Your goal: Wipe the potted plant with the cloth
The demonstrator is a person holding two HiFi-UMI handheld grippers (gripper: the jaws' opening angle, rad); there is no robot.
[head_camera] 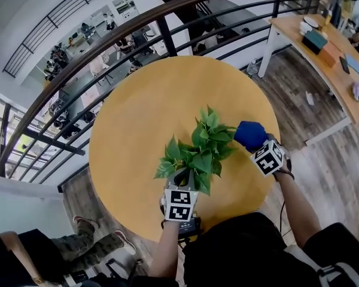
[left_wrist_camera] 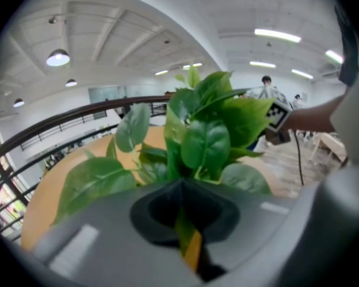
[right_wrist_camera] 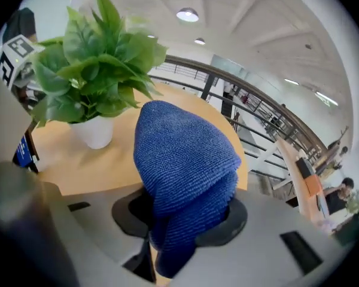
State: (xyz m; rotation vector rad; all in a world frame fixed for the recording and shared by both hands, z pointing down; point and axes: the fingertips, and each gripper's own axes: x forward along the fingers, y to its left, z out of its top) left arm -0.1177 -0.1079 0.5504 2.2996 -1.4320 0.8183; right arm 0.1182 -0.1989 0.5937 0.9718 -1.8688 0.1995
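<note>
Right, the round orange table (head_camera: 137, 112) fills the head view, set against a dark curved railing (head_camera: 107, 37), with a long desk (head_camera: 311, 58) off to the right on the wooden floor. On the near half of the table stands the potted plant (head_camera: 200, 151), bushy and green, upright in its white pot (right_wrist_camera: 96, 130) as the right gripper view shows it.

The left gripper (head_camera: 184, 175) is in from the near side, low at the foliage. Its own view is packed with greenery, and its jaws sit drawn together on a single leaf (left_wrist_camera: 182, 229), pinched between them with the rest of the plant (left_wrist_camera: 206, 130) rising just beyond.

Over on the right, the right gripper (head_camera: 258, 143) is clamped on the cloth (head_camera: 250, 134), a blue knitted-looking bundle that bulges out past the jaws. From above, the cloth sits right at the plant's right-hand edge, against the outer leaves. In the right gripper view the cloth (right_wrist_camera: 182, 166) stands tall in front, the plant (right_wrist_camera: 96, 58) behind and to its left.
</note>
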